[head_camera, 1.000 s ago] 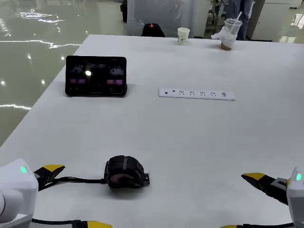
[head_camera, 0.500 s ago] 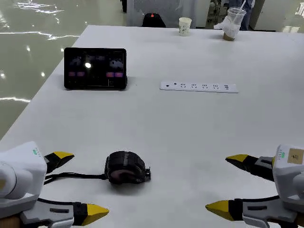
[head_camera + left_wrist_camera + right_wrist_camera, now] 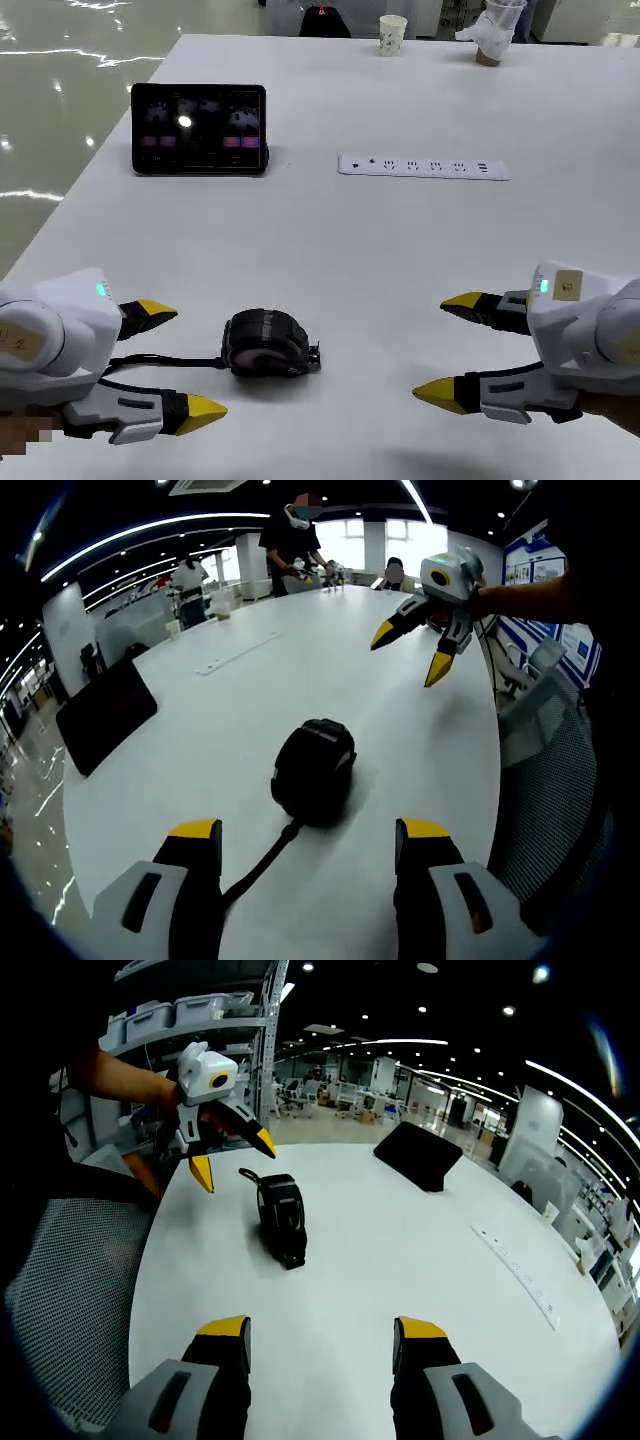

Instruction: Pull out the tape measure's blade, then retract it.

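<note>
Head view: the tape measure [image 3: 268, 343] lies on the white counter [image 3: 400, 240] near its front edge, between the two tools and touching neither; its black wrist cord [image 3: 160, 361] trails toward the left tool [image 3: 190, 360], whose yellow-tipped jaws stand spread and hold nothing; the right tool [image 3: 436, 346] hovers well apart from the case, its jaws likewise parted and bare; farther back stand a dark tablet [image 3: 198, 128], a white power strip [image 3: 423, 167] and a paper cup [image 3: 392, 33].

Left gripper view: the tape measure [image 3: 314, 770] sits just ahead of the spread jaws, the cord running back between them; the right tool [image 3: 408, 658] hangs above the counter beyond.

Right gripper view: the jaws gape over bare counter; the tape measure [image 3: 281, 1218] lies farther ahead, the left tool [image 3: 233, 1166] beside it, the tablet [image 3: 418, 1165] behind.
</note>
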The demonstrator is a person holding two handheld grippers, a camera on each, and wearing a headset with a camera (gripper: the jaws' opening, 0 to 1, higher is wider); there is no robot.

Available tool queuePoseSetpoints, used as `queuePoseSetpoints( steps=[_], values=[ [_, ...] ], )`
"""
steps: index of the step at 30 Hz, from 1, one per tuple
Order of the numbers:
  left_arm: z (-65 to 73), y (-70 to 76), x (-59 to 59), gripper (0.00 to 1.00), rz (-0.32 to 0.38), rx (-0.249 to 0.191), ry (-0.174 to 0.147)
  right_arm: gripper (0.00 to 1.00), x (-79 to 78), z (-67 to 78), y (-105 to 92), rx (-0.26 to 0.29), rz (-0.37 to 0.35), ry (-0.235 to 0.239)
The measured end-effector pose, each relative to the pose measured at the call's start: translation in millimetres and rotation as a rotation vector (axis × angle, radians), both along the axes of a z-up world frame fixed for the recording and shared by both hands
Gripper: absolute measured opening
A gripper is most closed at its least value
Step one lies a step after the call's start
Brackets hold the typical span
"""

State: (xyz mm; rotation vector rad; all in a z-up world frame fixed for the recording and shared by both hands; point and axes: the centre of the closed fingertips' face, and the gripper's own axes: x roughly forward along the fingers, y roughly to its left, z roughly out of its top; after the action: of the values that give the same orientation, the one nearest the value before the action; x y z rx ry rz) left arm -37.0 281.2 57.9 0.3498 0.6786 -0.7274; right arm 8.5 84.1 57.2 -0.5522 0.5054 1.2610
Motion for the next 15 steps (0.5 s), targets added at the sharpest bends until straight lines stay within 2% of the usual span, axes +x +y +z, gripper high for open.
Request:
queuePoseSetpoints(
  steps=[11, 15],
  values=[
    [-6.0, -3.6, 16.6, 0.54, -0.082, 0.023, 0.011, 0.48, 7.8, -9.9, 23.6, -0.029, 0.113, -0.01],
    [-9.1, -5.1, 18.3, 0.48, -0.122, 0.038, 0.021, 0.45, 8.9, -13.3, 32.8, -0.033, 0.15, -0.013]
  ],
)
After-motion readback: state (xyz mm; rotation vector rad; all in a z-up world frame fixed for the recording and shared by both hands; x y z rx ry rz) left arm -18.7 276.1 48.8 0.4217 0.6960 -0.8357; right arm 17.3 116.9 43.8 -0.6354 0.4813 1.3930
